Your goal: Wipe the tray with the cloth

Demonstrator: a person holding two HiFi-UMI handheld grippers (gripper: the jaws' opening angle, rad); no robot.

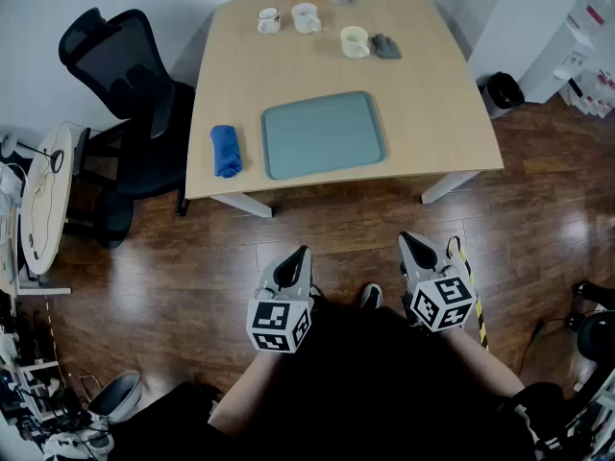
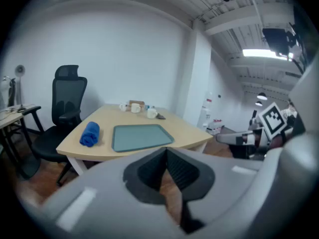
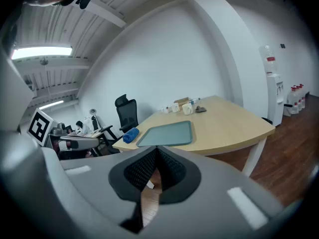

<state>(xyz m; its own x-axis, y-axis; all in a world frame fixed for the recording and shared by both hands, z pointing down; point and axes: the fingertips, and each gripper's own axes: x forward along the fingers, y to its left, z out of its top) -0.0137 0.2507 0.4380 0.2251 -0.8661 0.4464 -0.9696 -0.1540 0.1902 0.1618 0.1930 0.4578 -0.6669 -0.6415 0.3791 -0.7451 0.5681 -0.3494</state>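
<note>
Two closed, empty grippers hang over the floor at the near side of the table (image 1: 240, 84), and neither has yet reached the task's things.

Furthest left lies the cloth (image 1: 227, 151), a blue roll resting on the tabletop near the front edge. In the head view its long axis runs from 12 to 6 o'clock, roughly parallel to the tray's short left edge. It sits at the tray's 9 o'clock, just beside it but not touching.

Next comes the left gripper (image 1: 301, 254), jaws pressed together with nothing between them, as its own view confirms. From it the cloth lies at about 11 o'clock, well apart across the table's front edge. In the left gripper view the cloth (image 2: 90, 133) shows up and left of the shut jaw tips, and the tray (image 2: 141, 136) almost straight ahead.

The tray (image 1: 323, 133) is a bare grey-green rectangle, its long side running 9 to 3 o'clock, at roughly 12 o'clock from the left gripper.

Furthest right is the right gripper (image 1: 408, 241), likewise shut on nothing. From it the tray sits near 11 o'clock and the cloth further round, toward 10 o'clock.

The left gripper looks nearer the cloth, so I judge the pick-up falls to it. It would need to open, travel forward and slightly left, and close across the roll's short width.
</note>
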